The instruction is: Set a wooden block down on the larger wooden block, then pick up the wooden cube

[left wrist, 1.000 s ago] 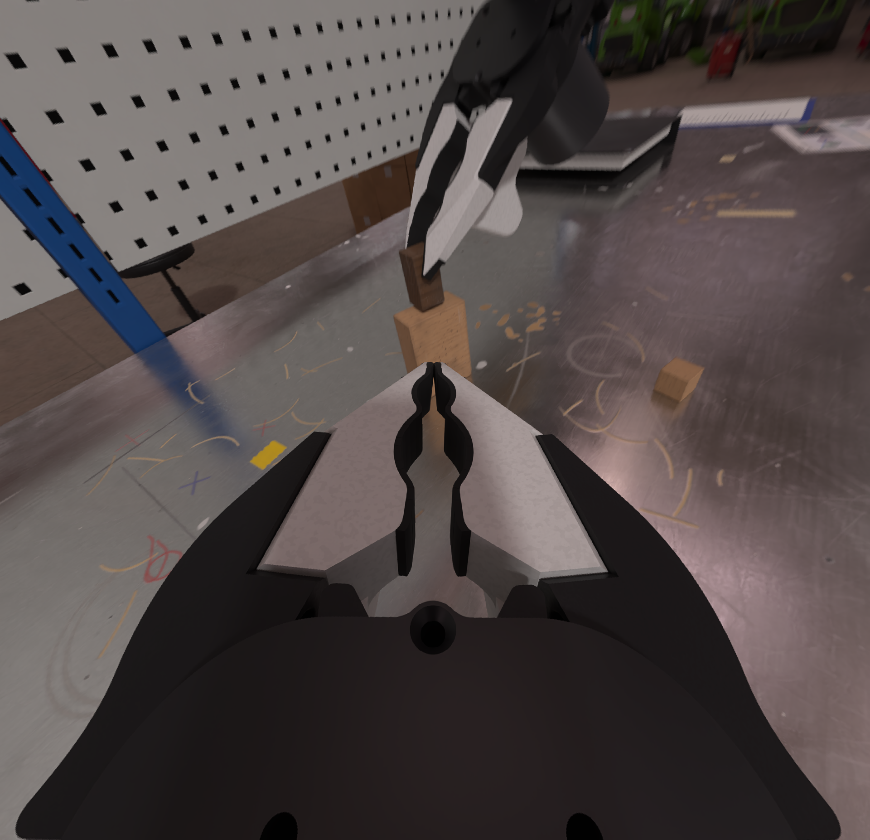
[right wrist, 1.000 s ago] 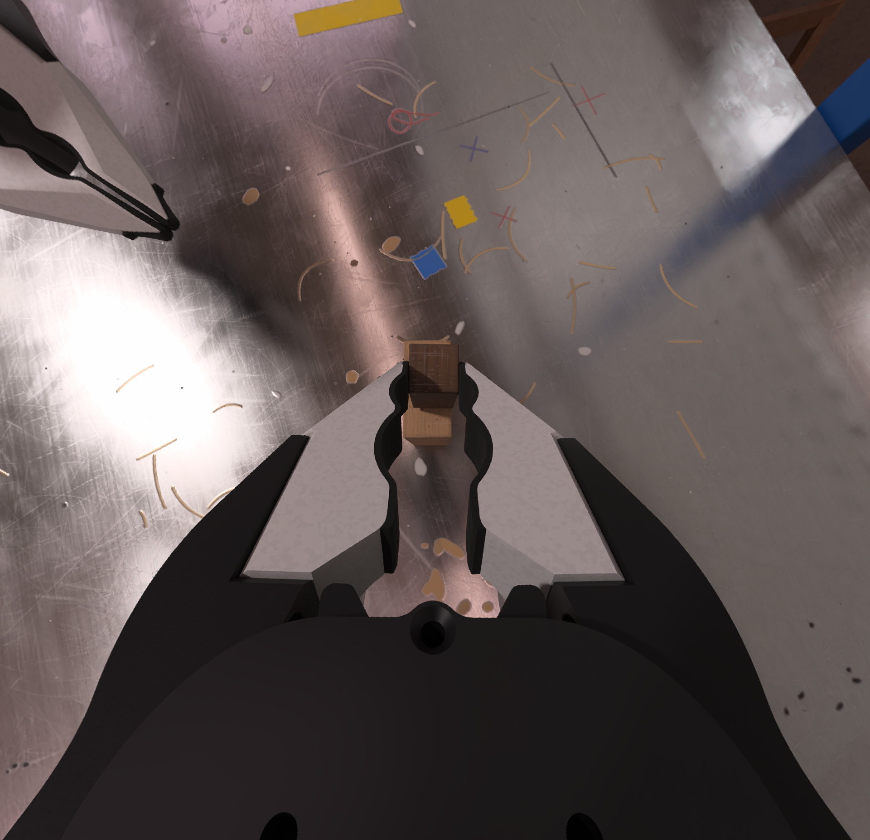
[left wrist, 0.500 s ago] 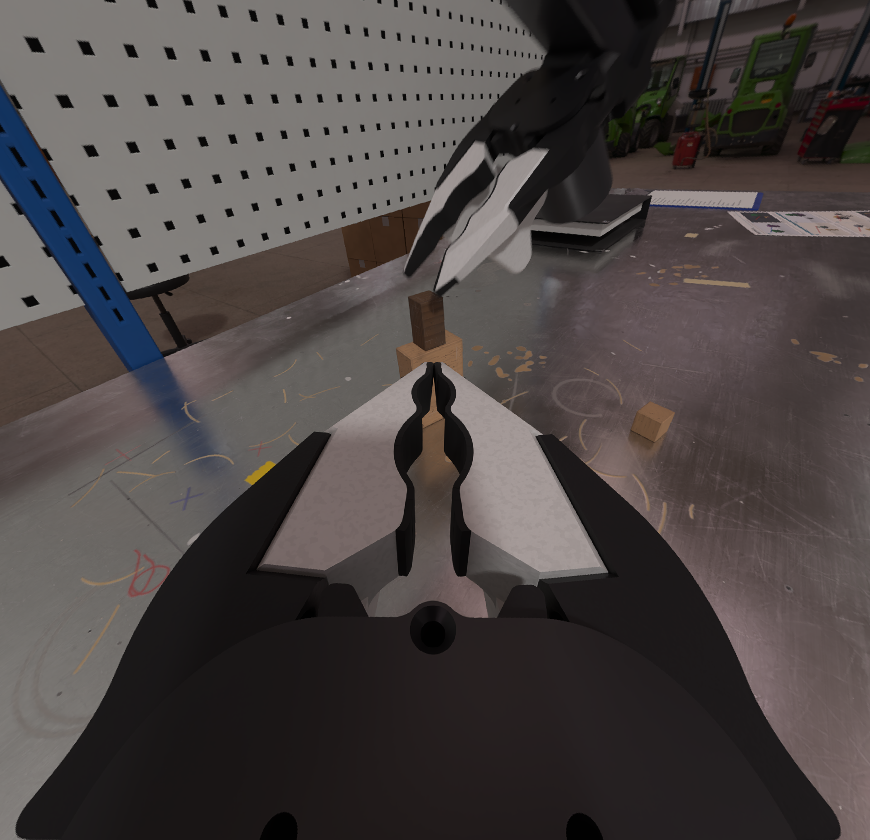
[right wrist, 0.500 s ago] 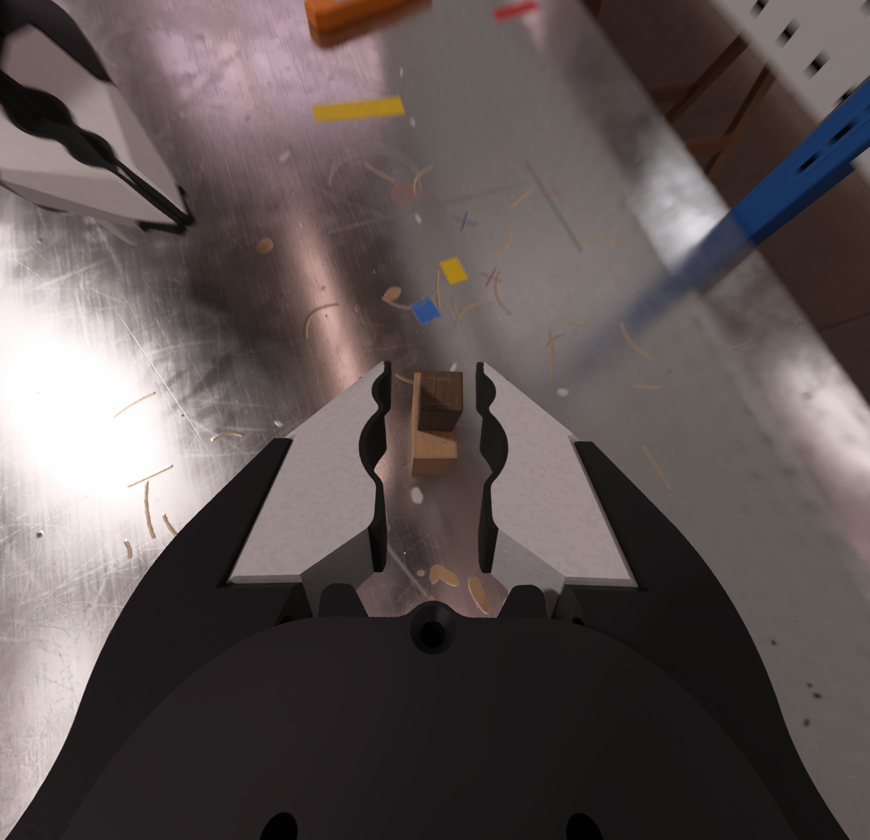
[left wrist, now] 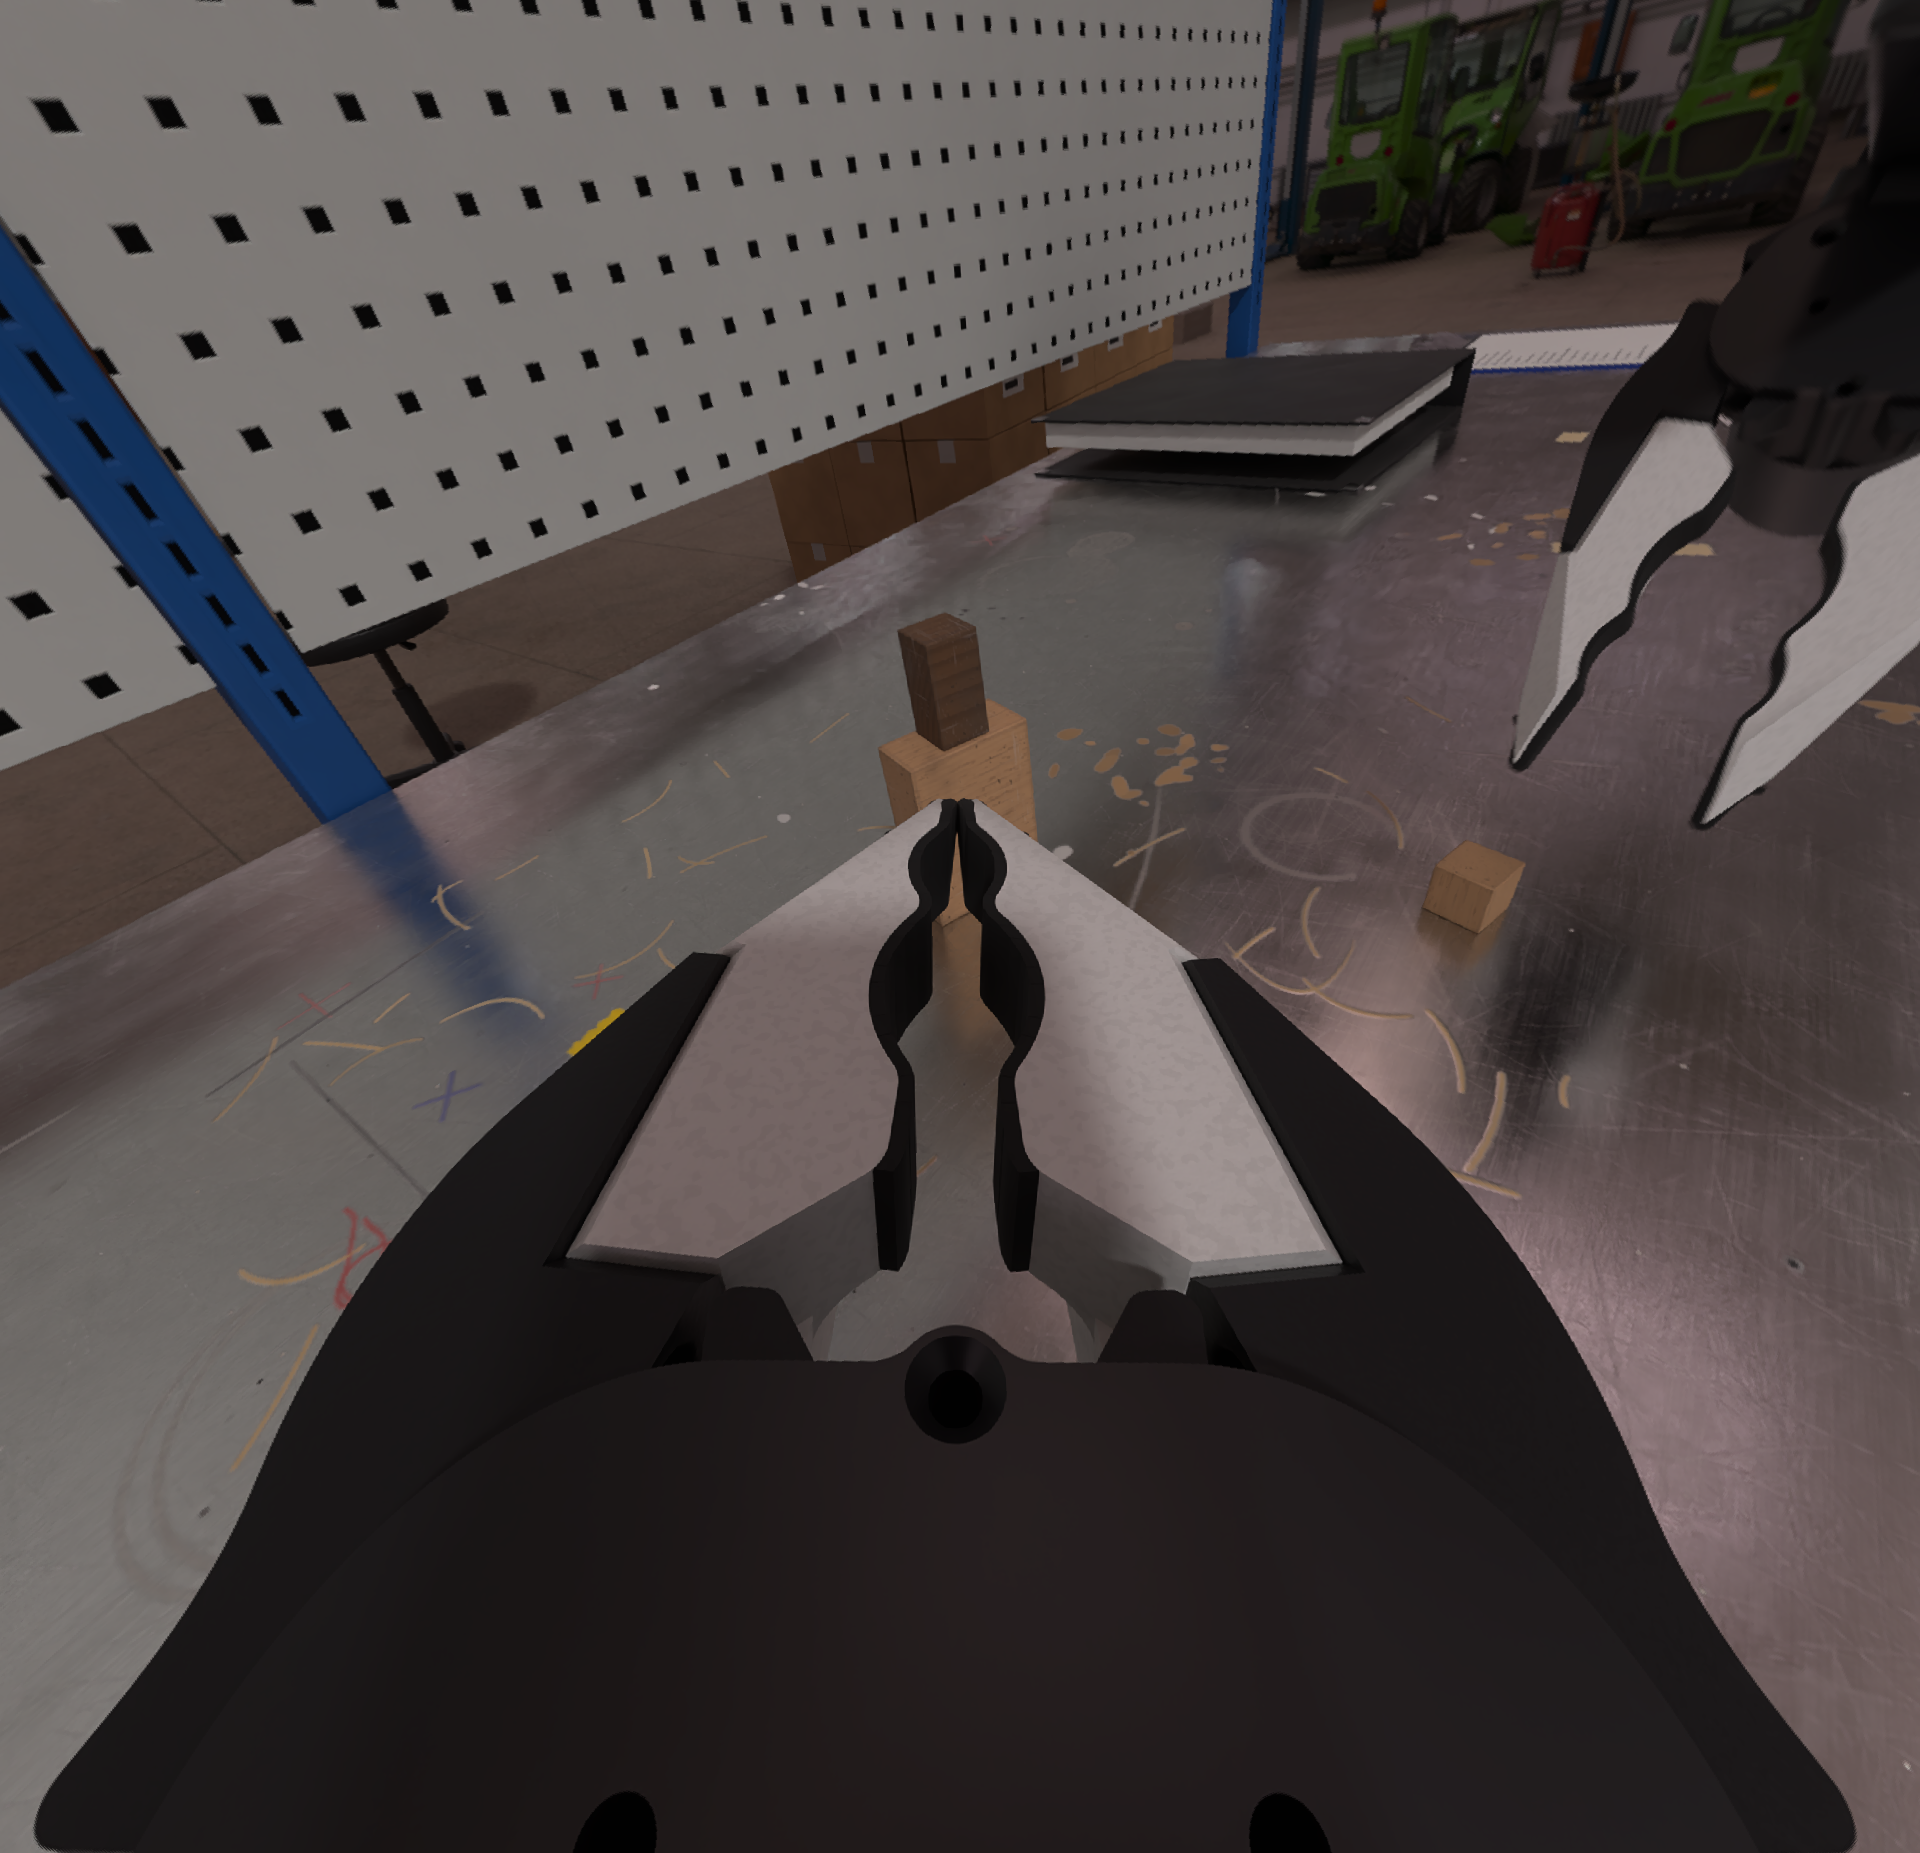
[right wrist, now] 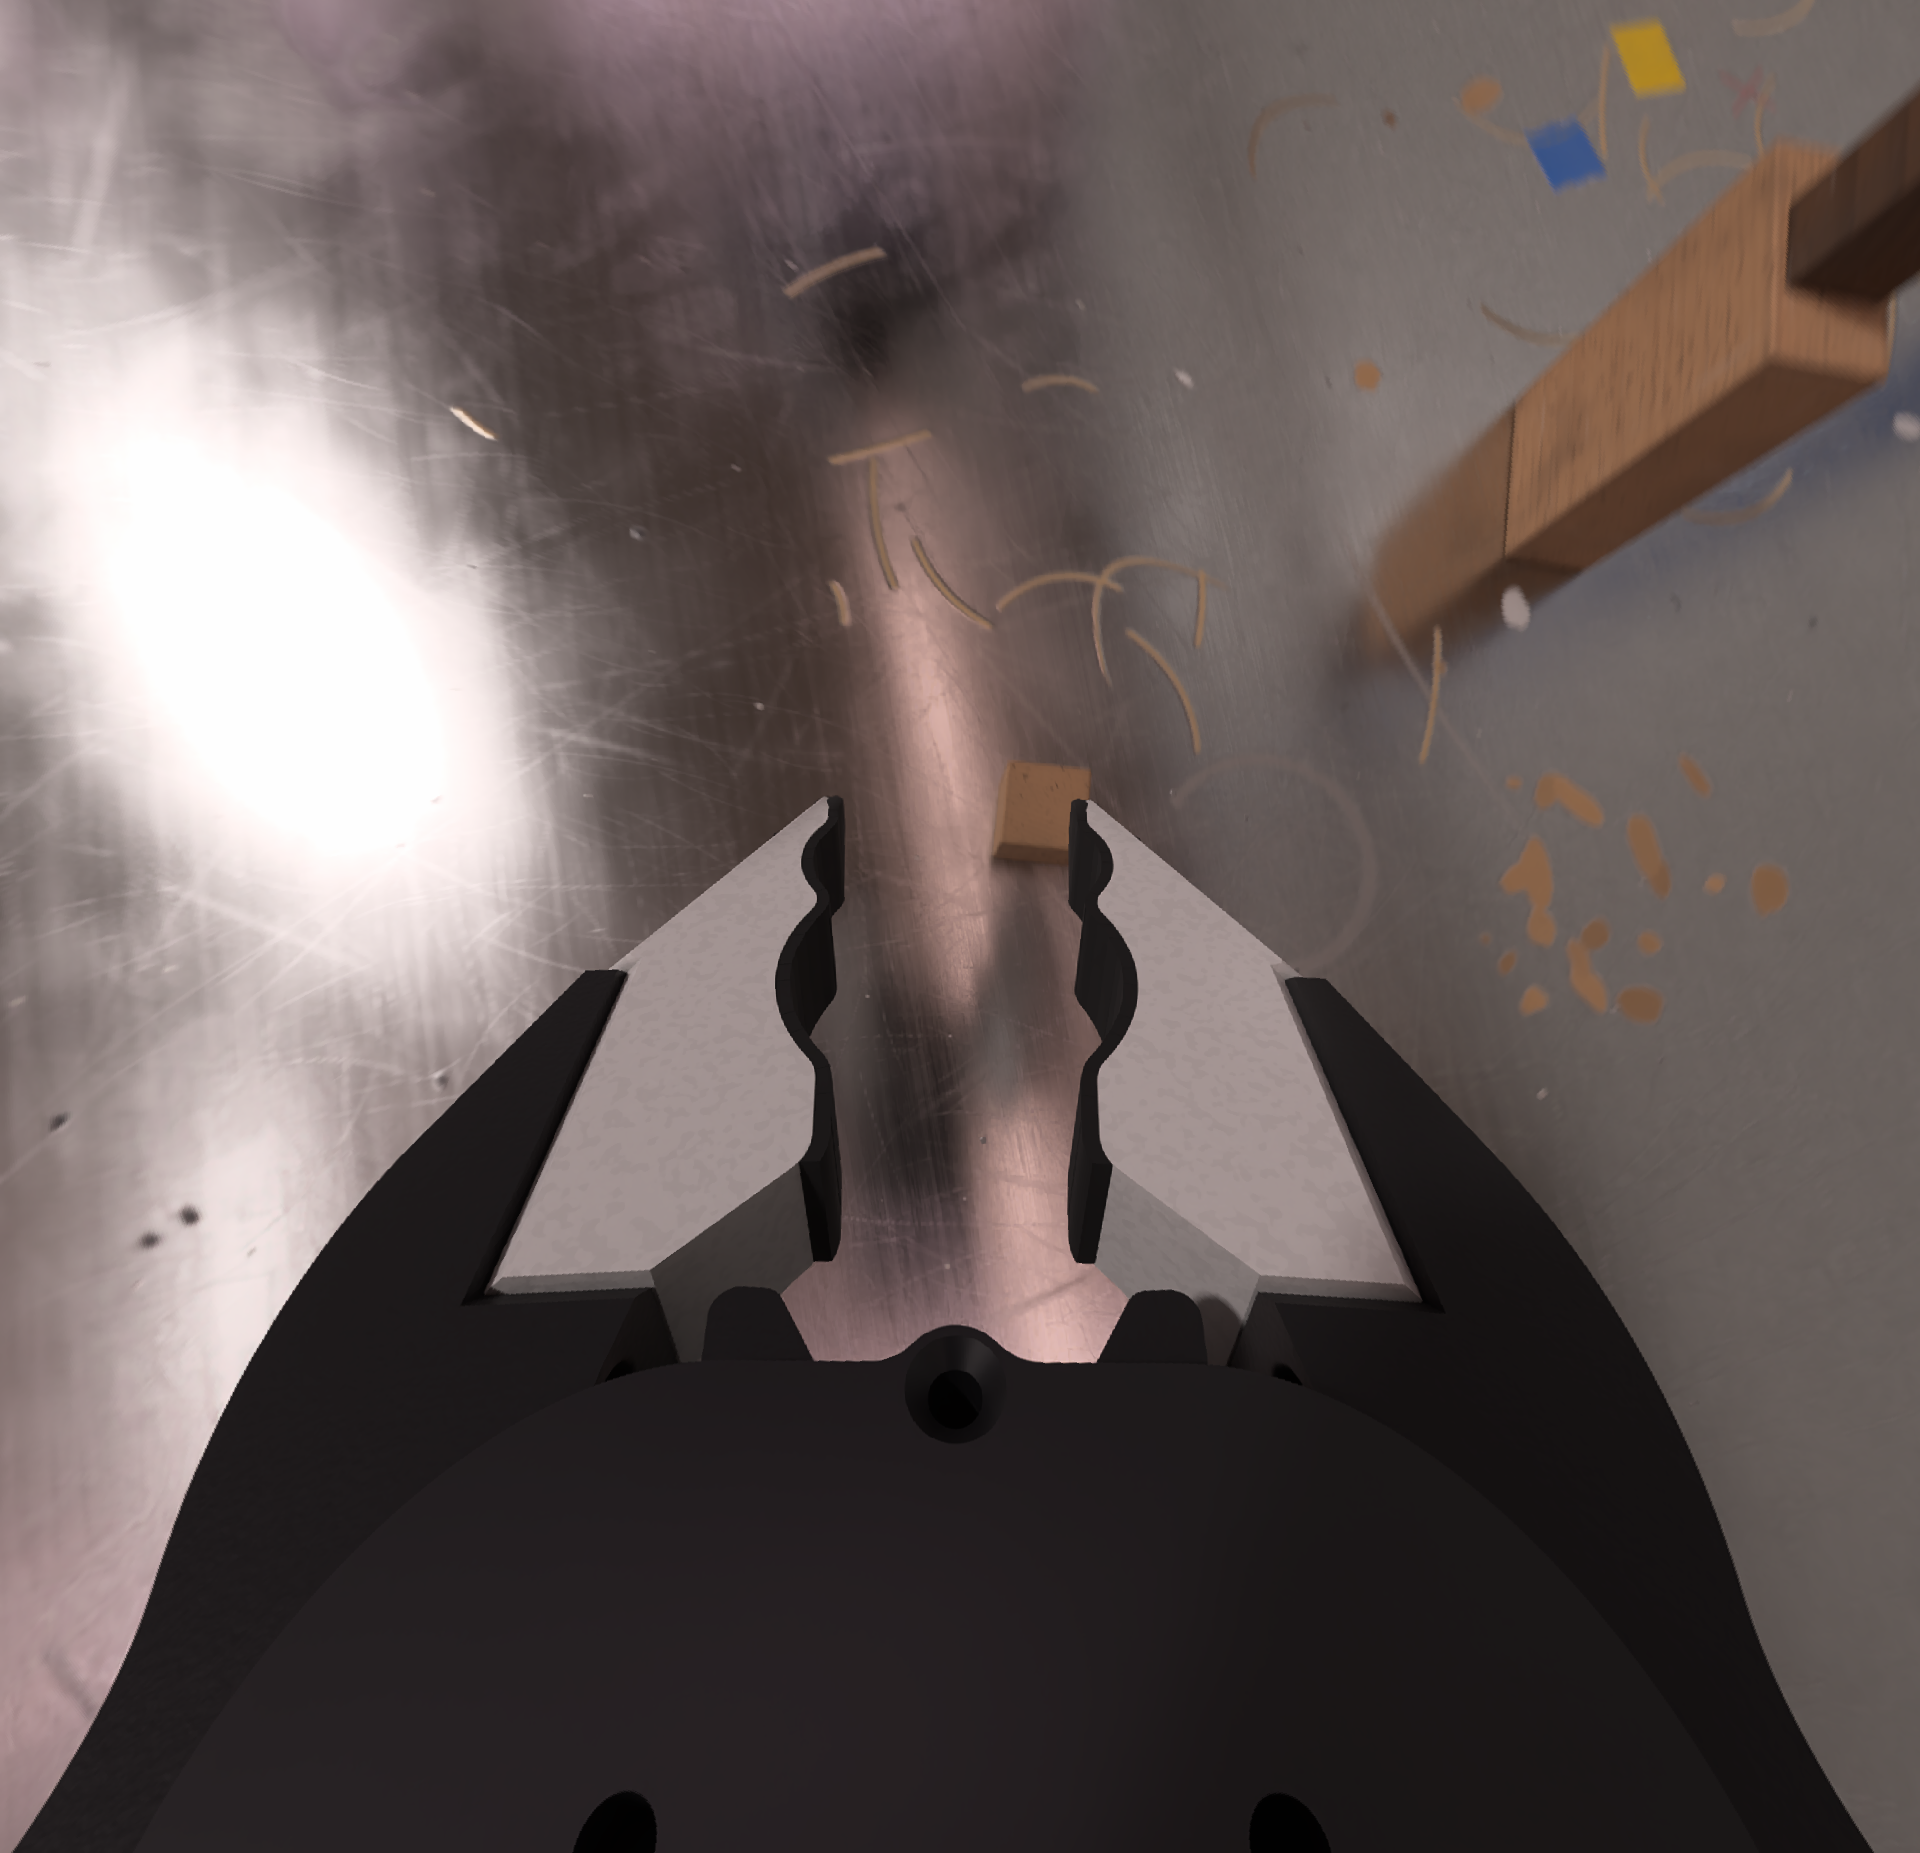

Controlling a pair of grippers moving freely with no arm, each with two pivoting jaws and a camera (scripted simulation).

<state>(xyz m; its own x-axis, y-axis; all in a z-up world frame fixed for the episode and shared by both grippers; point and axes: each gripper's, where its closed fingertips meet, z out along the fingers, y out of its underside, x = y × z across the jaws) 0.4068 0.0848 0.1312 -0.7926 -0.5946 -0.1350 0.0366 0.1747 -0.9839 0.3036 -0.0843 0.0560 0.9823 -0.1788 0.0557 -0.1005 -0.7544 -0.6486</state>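
A small dark wooden block (left wrist: 943, 681) stands upright on the larger light wooden block (left wrist: 961, 773), just beyond my left gripper (left wrist: 956, 811), which is shut and empty. The pair also shows at the right edge of the right wrist view, the light block (right wrist: 1683, 369) with the dark block (right wrist: 1860, 224) on it. A light wooden cube (left wrist: 1473, 884) lies on the metal table to the right. My right gripper (right wrist: 956, 811) is open and empty above the table, with the cube (right wrist: 1039, 811) just beyond its fingertips, toward the right finger. The right gripper also shows in the left wrist view (left wrist: 1621, 790), above and right of the cube.
A white pegboard (left wrist: 623, 245) with a blue post (left wrist: 187, 577) stands left of the metal table (left wrist: 1558, 1180). A black binder (left wrist: 1257, 416) lies at the back. Wood shavings and small blue (right wrist: 1564, 153) and yellow (right wrist: 1647, 58) tape squares dot the table.
The right gripper let go of the dark block, leaving it on the larger block, opened wider, and moved right to hover over the cube. The left gripper stayed shut.
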